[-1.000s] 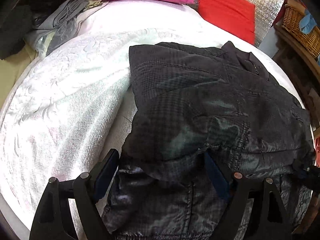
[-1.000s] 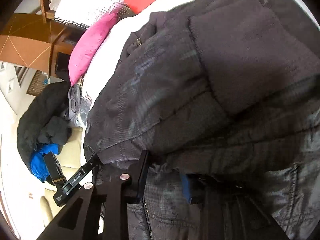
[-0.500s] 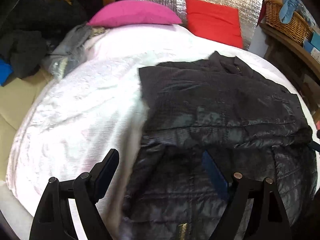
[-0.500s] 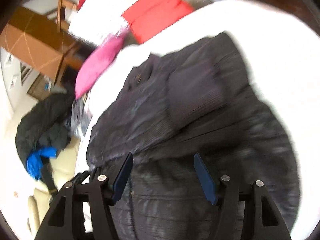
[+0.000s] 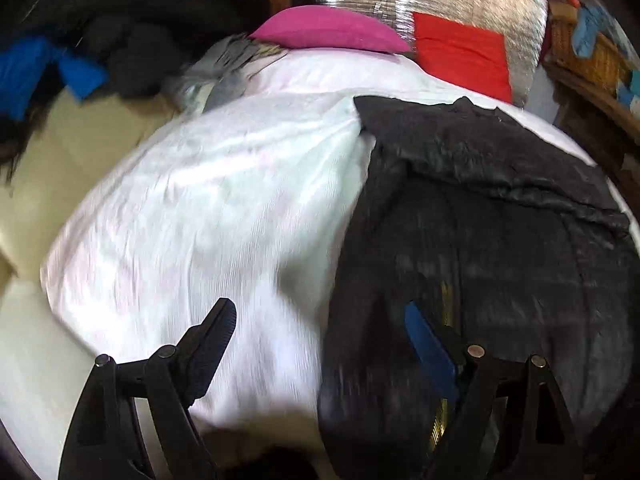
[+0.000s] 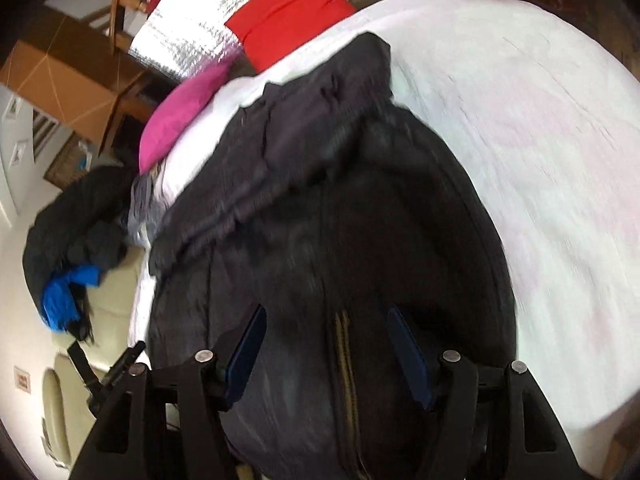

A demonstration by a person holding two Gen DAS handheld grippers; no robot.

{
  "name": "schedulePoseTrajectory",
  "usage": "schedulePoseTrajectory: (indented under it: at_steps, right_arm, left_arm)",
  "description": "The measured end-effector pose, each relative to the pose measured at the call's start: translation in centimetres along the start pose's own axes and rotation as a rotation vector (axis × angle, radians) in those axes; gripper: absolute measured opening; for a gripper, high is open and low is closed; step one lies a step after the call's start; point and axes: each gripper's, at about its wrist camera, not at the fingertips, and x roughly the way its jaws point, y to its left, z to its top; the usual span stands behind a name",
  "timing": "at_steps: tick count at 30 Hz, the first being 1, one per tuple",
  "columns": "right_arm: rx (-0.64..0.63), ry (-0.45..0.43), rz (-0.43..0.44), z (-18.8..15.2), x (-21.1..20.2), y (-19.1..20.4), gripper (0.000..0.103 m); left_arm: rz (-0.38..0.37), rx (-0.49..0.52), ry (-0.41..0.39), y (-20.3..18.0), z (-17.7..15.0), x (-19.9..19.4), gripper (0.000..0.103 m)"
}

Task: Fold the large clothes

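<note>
Left wrist view: the left gripper (image 5: pixel 320 328) hangs with fingers spread wide and empty above the near edge of the white quilted bed (image 5: pixel 208 216). The dark shiny padded jacket (image 5: pixel 500 240) lies half folded toward the bed's right side; its slippery shell could slide open again (nothing pins the fold).

Right wrist view: the right gripper (image 6: pixel 324 344) is parted, empty, over the jacket's brass zip (image 6: pixel 344 344), which could snag a finger. No writing is readable in either view

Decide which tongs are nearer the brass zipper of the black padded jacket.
Right. The right tongs straddle the brass zipper of the black padded jacket; the left tongs sit beside it, half over the white bedspread.
</note>
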Motion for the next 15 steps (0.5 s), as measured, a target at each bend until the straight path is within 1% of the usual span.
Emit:
schedulePoseTrajectory:
  at_steps: [2, 4, 6, 7, 9, 11, 13, 15]
  right_arm:
    - [-0.013, 0.008, -0.001, -1.8, -0.8, -0.1, 0.068]
    - [-0.040, 0.020, -0.014, -3.8, -1.6, 0.1, 0.068]
    - [-0.096, 0.043, -0.049, -6.1, -2.4, 0.6, 0.071]
    - [-0.119, 0.052, -0.067, -7.0, -2.6, 0.7, 0.072]
    - [-0.162, 0.088, -0.124, -9.4, -2.9, 0.5, 0.075]
    - [-0.183, 0.123, -0.163, -10.7, -2.7, 0.3, 0.075]
    - [-0.176, 0.156, -0.183, -11.8, -2.1, -0.5, 0.075]
    - [-0.139, 0.192, -0.197, -12.6, -1.3, -1.6, 0.075]
  left_arm:
    - [-0.047, -0.077, 0.023, 0.8, -1.8, -0.9, 0.087]
    - [-0.085, -0.139, 0.063, 1.3, -3.3, -1.2, 0.087]
    - [-0.137, -0.205, 0.133, 2.0, -4.9, -0.9, 0.087]
    - [-0.151, -0.220, 0.168, 2.2, -5.7, -0.5, 0.087]
    - [-0.148, -0.227, 0.231, 2.2, -7.3, 0.1, 0.087]
    - [-0.150, -0.233, 0.296, 2.2, -8.7, 1.2, 0.087]
    - [-0.165, -0.273, 0.354, 2.4, -9.7, 2.2, 0.087]
    - [-0.188, -0.301, 0.379, 2.4, -10.4, 3.0, 0.087]
